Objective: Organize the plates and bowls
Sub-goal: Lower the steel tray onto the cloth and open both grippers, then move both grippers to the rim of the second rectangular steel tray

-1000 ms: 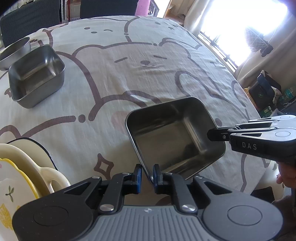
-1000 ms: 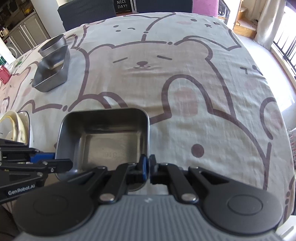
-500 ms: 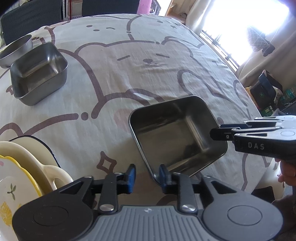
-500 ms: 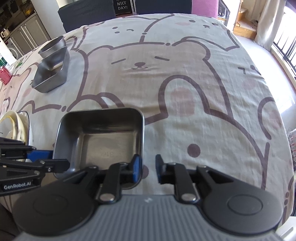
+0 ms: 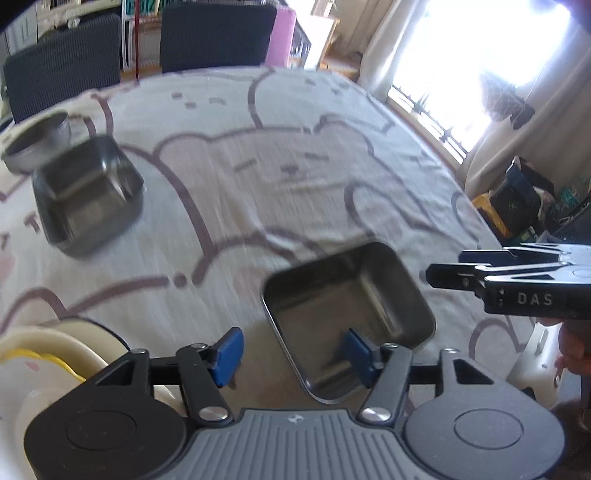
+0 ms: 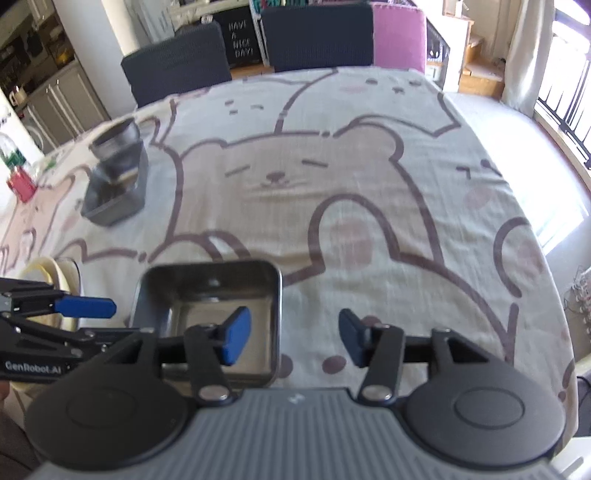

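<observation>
Grippers just released: left gripper (image 5: pixel 291 354) and right gripper (image 6: pixel 291 338) jaws have just been opening, pads now apart, off the near steel tray (image 5: pixel 347 314), set down on the tablecloth (image 5: pixel 258 184). Cream plates (image 5: pixel 40 354) near left; far left, second tray (image 5: pixel 88 199) and round bowl (image 5: pixel 37 142), likely the stacking spot.

I see a pale cream tablecloth (image 6: pixel 369 177) printed with big bear faces in mauve-brown outline, with pinkish cheeks and dots. The square tin (image 5: pixel 347 314) nearest me is dull silver steel, dark inside; the second tin (image 5: pixel 88 199) and the round bowl (image 5: pixel 37 144) behind it are the same grey metal. My left gripper (image 5: pixel 291 350) and right gripper (image 6: pixel 291 336) are black with bright blue pads (image 6: pixel 236 334) and grey ribbed bodies. The plates (image 5: pixel 40 369) at the left are cream, one yellow-rimmed. The chairs (image 6: pixel 177 62) are dark navy, and one cushion (image 6: pixel 397 35) is magenta.
</observation>
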The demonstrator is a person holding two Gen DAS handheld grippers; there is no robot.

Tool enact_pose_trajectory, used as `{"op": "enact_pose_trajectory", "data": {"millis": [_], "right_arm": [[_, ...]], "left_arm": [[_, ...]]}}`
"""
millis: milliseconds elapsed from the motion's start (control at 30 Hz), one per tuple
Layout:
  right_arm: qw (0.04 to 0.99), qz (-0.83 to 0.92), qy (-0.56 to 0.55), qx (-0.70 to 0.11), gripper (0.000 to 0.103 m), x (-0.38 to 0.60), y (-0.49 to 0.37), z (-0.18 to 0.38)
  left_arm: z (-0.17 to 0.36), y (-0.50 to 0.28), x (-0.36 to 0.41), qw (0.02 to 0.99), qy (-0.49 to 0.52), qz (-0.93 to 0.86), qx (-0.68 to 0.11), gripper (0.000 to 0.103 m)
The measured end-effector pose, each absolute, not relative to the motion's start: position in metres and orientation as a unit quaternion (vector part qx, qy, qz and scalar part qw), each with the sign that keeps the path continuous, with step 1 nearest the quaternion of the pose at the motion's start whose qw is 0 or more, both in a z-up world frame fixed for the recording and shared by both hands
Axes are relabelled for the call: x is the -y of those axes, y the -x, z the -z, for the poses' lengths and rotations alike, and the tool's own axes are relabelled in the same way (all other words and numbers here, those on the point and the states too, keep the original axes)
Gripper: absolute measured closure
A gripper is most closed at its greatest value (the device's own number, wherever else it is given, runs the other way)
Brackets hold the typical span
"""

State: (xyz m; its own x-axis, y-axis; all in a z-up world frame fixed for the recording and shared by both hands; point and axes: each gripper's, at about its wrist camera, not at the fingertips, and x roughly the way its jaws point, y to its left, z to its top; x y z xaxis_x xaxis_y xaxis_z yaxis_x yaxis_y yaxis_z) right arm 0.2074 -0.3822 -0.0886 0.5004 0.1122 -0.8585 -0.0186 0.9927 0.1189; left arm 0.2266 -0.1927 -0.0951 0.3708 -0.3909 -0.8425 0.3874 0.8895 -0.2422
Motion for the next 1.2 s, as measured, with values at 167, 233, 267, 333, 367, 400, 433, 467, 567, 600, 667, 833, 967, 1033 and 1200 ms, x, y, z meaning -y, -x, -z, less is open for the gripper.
{"op": "enact_pose_trajectory", "data": {"millis": [167,233,267,333,367,400,433,467,567,600,667,833,967,1033,1200], "right_arm": [[0.882,-0.022,-0.057,-0.466,0.026,0.383,-0.208,0.072],[0.889,-0.020,-0.065,-0.453,0.022,0.380,-0.209,0.066],[0.891,-0.018,-0.069,-0.448,0.018,0.377,-0.210,0.063],[0.896,-0.011,-0.079,-0.436,0.014,0.371,-0.213,0.058],[0.898,-0.007,-0.084,-0.433,0.013,0.367,-0.216,0.057],[0.899,-0.004,-0.088,-0.430,0.011,0.364,-0.219,0.055],[0.900,-0.001,-0.092,-0.425,0.007,0.359,-0.223,0.054],[0.902,0.002,-0.094,-0.421,0.002,0.353,-0.226,0.053],[0.907,0.005,-0.103,-0.407,0.000,0.337,-0.237,0.051],[0.907,0.005,-0.108,-0.407,0.000,0.331,-0.241,0.051],[0.905,0.005,-0.115,-0.409,0.000,0.317,-0.251,0.051],[0.898,0.007,-0.134,-0.419,0.000,0.283,-0.280,0.059],[0.889,-0.004,-0.145,-0.435,0.000,0.250,-0.304,0.071],[0.882,-0.013,-0.142,-0.448,0.000,0.232,-0.314,0.079],[0.881,-0.024,-0.090,-0.463,0.000,0.185,-0.331,0.098]], "left_arm": [[0.074,-0.236,0.178,0.855,0.002,0.218,-0.470,0.016],[0.066,-0.240,0.171,0.870,-0.003,0.208,-0.448,0.010],[0.062,-0.243,0.167,0.875,-0.008,0.204,-0.438,0.007],[0.058,-0.250,0.157,0.885,-0.019,0.194,-0.422,0.005],[0.056,-0.254,0.151,0.891,-0.024,0.186,-0.414,0.005],[0.054,-0.258,0.145,0.896,-0.027,0.178,-0.407,0.004],[0.052,-0.262,0.138,0.900,-0.029,0.171,-0.400,0.002],[0.051,-0.267,0.131,0.904,-0.030,0.163,-0.393,0.000],[0.048,-0.284,0.110,0.914,-0.032,0.140,-0.379,0.000],[0.048,-0.290,0.102,0.916,-0.033,0.133,-0.378,0.000],[0.049,-0.301,0.091,0.918,-0.036,0.117,-0.378,0.000],[0.056,-0.329,0.066,0.918,-0.036,0.082,-0.386,0.000],[0.063,-0.350,0.054,0.917,-0.029,0.058,-0.393,0.000],[0.070,-0.363,0.051,0.913,-0.026,0.049,-0.403,0.000],[0.092,-0.390,0.047,0.905,-0.047,0.038,-0.420,0.000]]}}
